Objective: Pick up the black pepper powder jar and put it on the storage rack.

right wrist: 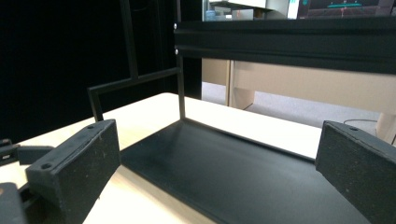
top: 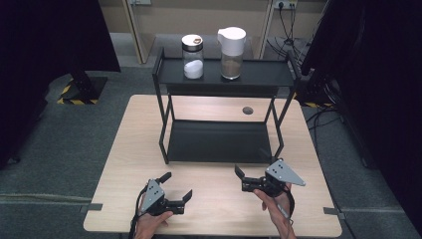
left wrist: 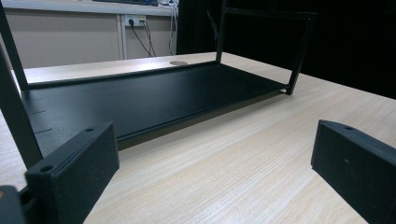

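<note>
High view first: my left gripper (top: pixel 175 186) sits low and left of centre in the frame with its jaws spread wide and nothing between them, resting near the front edge of the table (top: pixel 124 154). My right gripper (top: pixel 250 175) is lower right of centre, jaws also spread and empty, pointing toward the front lip of the black two-tier rack (top: pixel 219 144).

Left gripper view shows bare wood between my jaws and the rack's lower shelf (left wrist: pixel 140 98) stretching away at upper left; right gripper view has the same shelf (right wrist: pixel 243 177) just ahead and the upper shelf's edge (right wrist: pixel 289 42) overhead.

The things nearest to hand for me are up on that top shelf at the upper middle of the high view: a glass jar with white powder (top: pixel 192 57) and, just beside it but apart, a white-lidded pitcher of brown granules (top: pixel 232 46).

My worries: both stand well away from me, high and behind the rack's raised end rails, so a reach could clip the frame and shake the rack. The jar is smooth glass; an off-centre pinch could tip it into the pitcher or off the back edge.
</note>
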